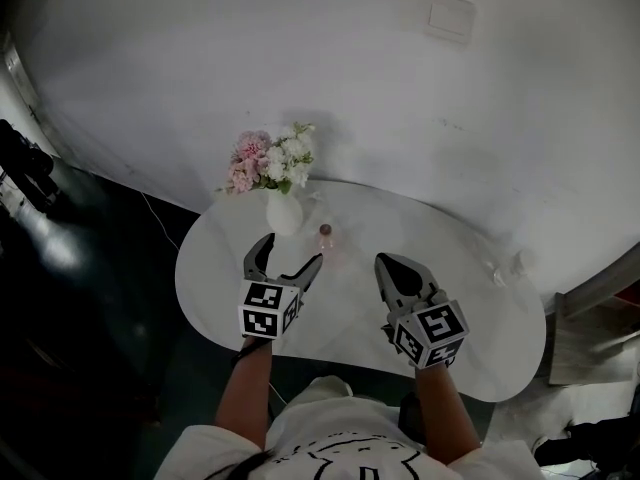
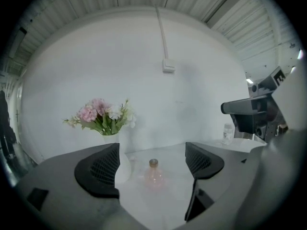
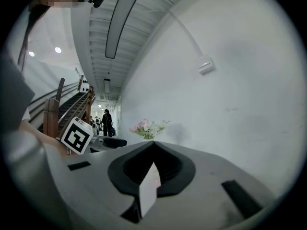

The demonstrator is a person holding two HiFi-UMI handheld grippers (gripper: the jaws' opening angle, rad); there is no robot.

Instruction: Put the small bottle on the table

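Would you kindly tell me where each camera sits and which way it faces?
Head view: on the person's head, looking steeply down at the table, both forearms, left tongs and right tongs showing.
Left gripper view: on the left tongs, looking along their open jaws at the small bottle.
Right gripper view: on the right tongs, looking past their shut jaws toward the wall.
All three share the flowers.

Flat greyish light, soft shadows; fisheye bending, black vignette at edges; small bottle hazy, unfocused
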